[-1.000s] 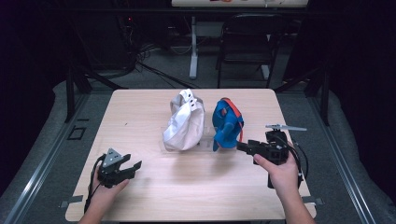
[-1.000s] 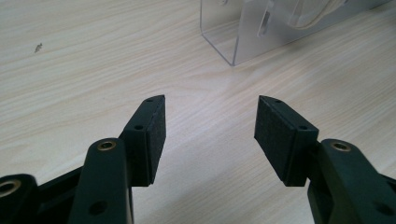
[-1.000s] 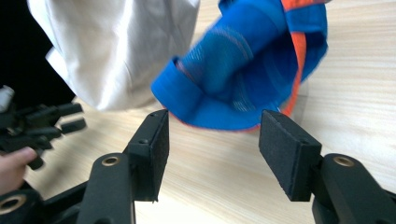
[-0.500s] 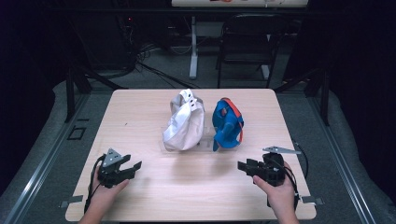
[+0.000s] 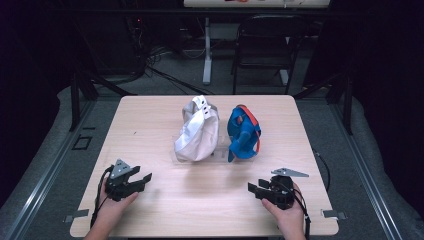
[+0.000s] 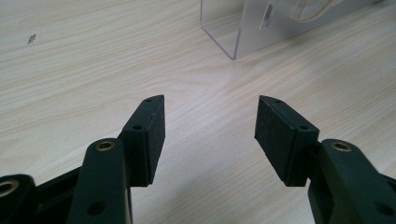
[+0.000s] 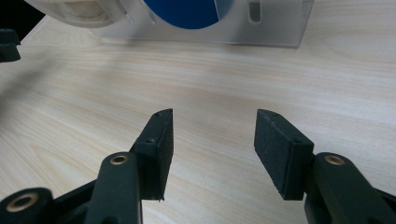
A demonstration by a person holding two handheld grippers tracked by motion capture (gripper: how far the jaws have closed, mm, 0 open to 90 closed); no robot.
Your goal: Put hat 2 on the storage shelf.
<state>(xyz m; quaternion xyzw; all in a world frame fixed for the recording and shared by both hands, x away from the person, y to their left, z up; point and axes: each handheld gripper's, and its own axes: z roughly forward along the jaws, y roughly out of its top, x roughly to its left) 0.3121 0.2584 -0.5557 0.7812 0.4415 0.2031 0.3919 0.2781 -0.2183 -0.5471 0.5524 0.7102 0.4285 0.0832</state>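
On pale woodgrain table (image 5: 165, 120), both black tools' flat matte pads spread, empty.

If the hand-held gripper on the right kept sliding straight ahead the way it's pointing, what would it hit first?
Probably the clear plastic stand under the blue cap; the right hand-held gripper has bare table before that.

no readable text, labels, brands, numbers, signs
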